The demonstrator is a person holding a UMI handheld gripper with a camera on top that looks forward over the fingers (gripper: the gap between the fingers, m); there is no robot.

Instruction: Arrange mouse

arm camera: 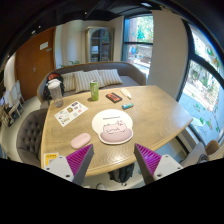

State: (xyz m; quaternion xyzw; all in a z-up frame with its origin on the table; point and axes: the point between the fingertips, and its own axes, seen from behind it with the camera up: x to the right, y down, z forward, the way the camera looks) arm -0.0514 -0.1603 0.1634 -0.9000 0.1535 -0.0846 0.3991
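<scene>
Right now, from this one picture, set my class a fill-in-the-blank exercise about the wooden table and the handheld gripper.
The tall green cup stands on the light wooden ____.
The gripper has its fingers ____, with nothing between them.
The round white plate lies just ____ of the fingers.
Beside that plate lies a small flat oval thing coloured ____.
Missing words: table; open; ahead; pink.

table point(150, 105) – wooden | green cup point(94, 90) | sofa point(90, 76) – beyond table
</scene>
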